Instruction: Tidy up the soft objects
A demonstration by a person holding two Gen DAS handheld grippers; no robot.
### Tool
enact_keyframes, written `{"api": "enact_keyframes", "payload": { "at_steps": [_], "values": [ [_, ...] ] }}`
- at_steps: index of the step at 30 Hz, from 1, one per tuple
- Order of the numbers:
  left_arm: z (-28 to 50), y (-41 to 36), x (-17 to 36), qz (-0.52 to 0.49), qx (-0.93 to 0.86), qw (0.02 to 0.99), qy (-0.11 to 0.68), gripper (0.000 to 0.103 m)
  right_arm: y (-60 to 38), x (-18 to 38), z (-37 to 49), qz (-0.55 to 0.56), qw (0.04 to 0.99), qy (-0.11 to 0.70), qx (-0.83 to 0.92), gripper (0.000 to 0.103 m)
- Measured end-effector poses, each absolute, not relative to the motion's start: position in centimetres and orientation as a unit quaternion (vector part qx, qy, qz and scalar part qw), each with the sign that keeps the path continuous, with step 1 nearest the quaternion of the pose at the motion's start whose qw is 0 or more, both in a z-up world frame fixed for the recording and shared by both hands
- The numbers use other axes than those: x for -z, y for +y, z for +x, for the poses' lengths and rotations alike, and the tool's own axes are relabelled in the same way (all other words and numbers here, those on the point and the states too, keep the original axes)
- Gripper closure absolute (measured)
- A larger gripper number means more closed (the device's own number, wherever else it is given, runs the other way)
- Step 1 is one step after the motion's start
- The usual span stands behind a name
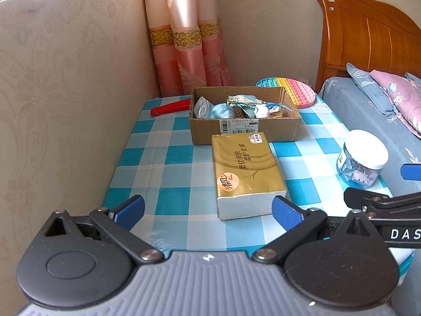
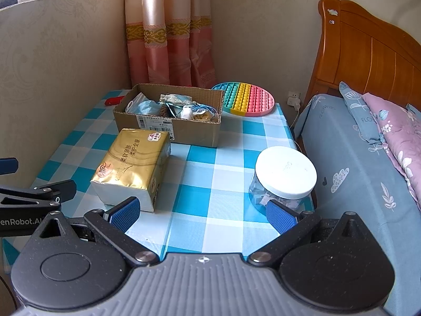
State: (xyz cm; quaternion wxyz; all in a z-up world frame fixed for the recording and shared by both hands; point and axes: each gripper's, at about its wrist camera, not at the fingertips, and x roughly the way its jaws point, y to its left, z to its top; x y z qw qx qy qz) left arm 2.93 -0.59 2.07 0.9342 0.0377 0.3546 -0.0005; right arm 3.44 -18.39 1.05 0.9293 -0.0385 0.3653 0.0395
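A cardboard box (image 1: 244,131) (image 2: 184,131) at the back of the checked table holds several soft items: face masks (image 1: 210,109) (image 2: 142,106) and small cloth pouches (image 1: 243,100) (image 2: 176,98). A gold tissue pack (image 1: 246,173) (image 2: 134,163) lies in front of the box. My left gripper (image 1: 208,210) is open and empty, just short of the pack's near end. My right gripper (image 2: 202,214) is open and empty over the table's front, between the pack and a jar (image 2: 282,180).
A clear jar with a white lid (image 1: 364,158) stands at the table's right edge. A round rainbow pop toy (image 1: 292,92) (image 2: 246,98) lies behind the box, a red object (image 1: 171,108) (image 2: 114,100) to its left. Wall on the left, bed (image 2: 355,173) on the right.
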Motion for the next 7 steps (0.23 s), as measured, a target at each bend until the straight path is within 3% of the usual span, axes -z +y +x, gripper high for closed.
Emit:
{"api": "enact_keyframes", "payload": {
  "at_steps": [7],
  "values": [
    [2.93, -0.62, -2.04, 0.038, 0.001, 0.934, 0.355, 0.001, -18.34, -0.97, 3.42, -0.038, 0.929, 0.366, -0.041, 0.000]
  ]
}}
